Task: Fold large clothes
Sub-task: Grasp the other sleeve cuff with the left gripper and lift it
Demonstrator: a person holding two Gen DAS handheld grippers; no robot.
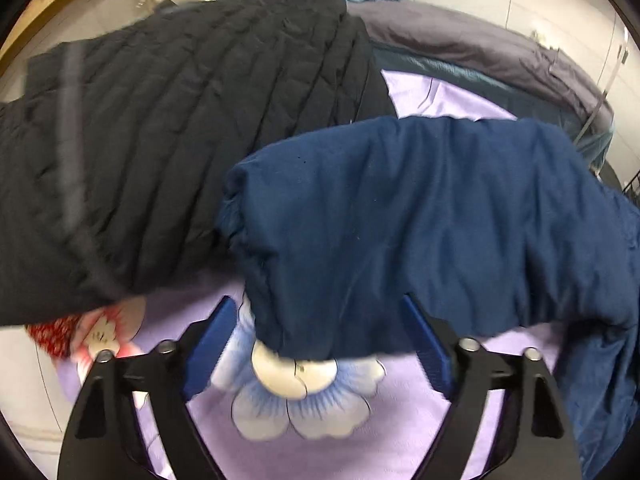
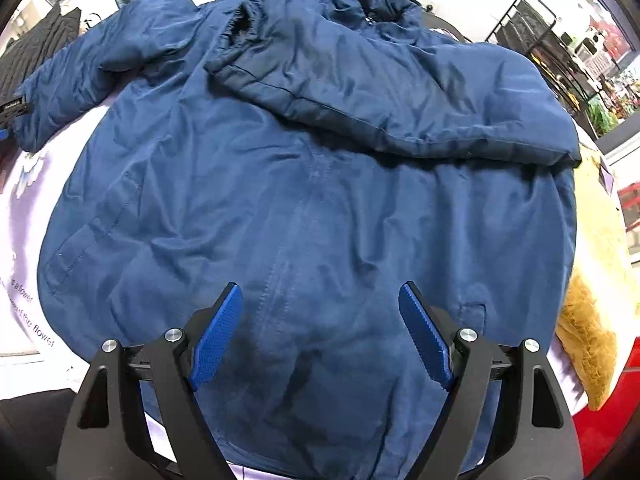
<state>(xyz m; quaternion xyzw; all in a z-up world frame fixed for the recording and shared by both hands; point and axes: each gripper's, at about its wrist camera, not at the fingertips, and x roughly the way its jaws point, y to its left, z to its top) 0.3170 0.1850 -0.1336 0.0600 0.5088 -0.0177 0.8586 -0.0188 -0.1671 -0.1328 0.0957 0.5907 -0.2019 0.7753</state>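
A navy blue jacket point(image 2: 280, 200) lies spread front up on a lavender flower-print sheet point(image 1: 400, 432). One sleeve point(image 2: 400, 92) is folded across the chest. The other sleeve point(image 2: 80, 80) stretches out to the left. In the left wrist view that sleeve's cuff end point(image 1: 360, 220) reaches down between the blue pads of my left gripper point(image 1: 318, 300). The jaws stand wide and sheet shows between the left pad and the cloth. My right gripper point(image 2: 320, 286) hangs open just above the jacket's lower front near the zip line, holding nothing.
A black quilted jacket point(image 1: 180, 140) lies to the left of the navy sleeve. Grey bedding point(image 1: 480, 48) is heaped at the back. A yellow fluffy cloth point(image 2: 592, 280) lies at the jacket's right edge. A black wire rack point(image 2: 528, 28) stands beyond it.
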